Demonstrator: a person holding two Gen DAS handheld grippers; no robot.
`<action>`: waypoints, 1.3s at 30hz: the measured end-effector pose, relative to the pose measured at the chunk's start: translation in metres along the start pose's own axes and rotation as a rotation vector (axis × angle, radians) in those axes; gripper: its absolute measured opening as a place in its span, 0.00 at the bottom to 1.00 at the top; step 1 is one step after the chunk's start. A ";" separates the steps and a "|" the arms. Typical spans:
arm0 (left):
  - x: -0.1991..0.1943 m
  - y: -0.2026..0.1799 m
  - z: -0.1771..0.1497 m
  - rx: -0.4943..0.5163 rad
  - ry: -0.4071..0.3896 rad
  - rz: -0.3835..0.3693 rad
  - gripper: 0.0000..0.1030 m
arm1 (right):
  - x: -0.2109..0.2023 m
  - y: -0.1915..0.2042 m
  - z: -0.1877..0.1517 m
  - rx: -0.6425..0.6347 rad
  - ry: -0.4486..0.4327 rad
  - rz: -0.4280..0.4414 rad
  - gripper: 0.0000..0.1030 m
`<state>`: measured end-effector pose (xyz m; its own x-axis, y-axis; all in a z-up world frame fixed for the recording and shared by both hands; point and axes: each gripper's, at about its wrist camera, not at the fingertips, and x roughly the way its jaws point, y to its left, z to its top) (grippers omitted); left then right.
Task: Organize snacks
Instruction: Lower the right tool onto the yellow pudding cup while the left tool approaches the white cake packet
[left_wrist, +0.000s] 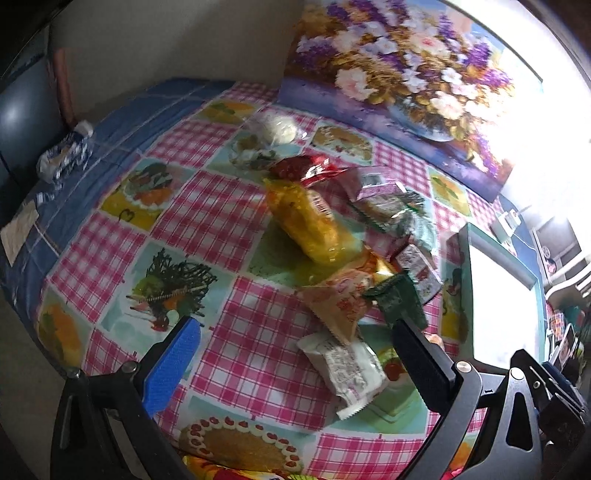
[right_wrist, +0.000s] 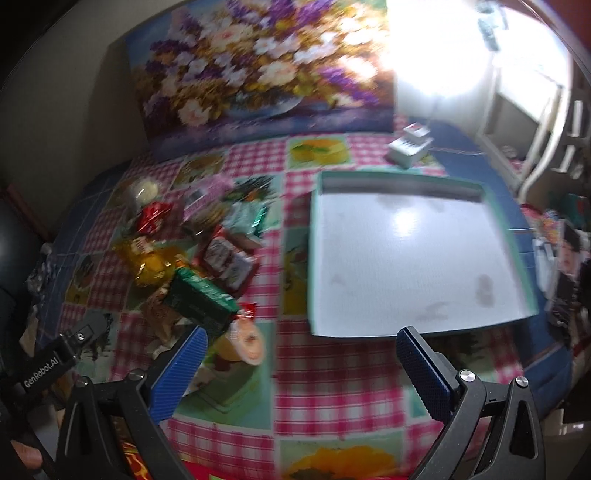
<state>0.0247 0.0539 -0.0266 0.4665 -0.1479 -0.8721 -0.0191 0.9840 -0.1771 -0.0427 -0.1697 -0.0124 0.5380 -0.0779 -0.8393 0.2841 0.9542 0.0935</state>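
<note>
A pile of wrapped snacks lies on the checked tablecloth: a yellow bag (left_wrist: 314, 225), a red packet (left_wrist: 306, 168), a beige packet (left_wrist: 340, 299), a dark green packet (left_wrist: 397, 299) and a white packet (left_wrist: 347, 369). My left gripper (left_wrist: 295, 354) is open above the near end of the pile, the white packet between its fingers' span. An empty white tray with a green rim (right_wrist: 410, 254) sits right of the pile (right_wrist: 207, 258). My right gripper (right_wrist: 301, 362) is open and empty, over the cloth in front of the tray.
A flower painting (right_wrist: 258, 74) leans against the wall behind the table. A small white box (right_wrist: 408, 146) stands behind the tray. A blue-white wrapper (left_wrist: 66, 153) lies at the table's far left edge. Clutter stands beyond the right edge (right_wrist: 565, 266).
</note>
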 end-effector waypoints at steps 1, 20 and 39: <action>0.004 0.004 0.000 -0.010 0.013 -0.001 1.00 | 0.007 0.006 0.000 -0.005 0.019 0.013 1.00; 0.060 0.006 -0.012 0.050 0.205 0.024 1.00 | 0.108 0.043 -0.007 0.000 0.287 0.141 0.84; 0.075 0.005 -0.005 0.025 0.249 0.045 1.00 | 0.131 0.091 -0.024 -0.168 0.318 0.126 0.48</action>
<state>0.0546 0.0473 -0.0952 0.2334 -0.1202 -0.9649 -0.0114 0.9919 -0.1264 0.0342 -0.0862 -0.1270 0.2801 0.1110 -0.9535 0.0831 0.9868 0.1393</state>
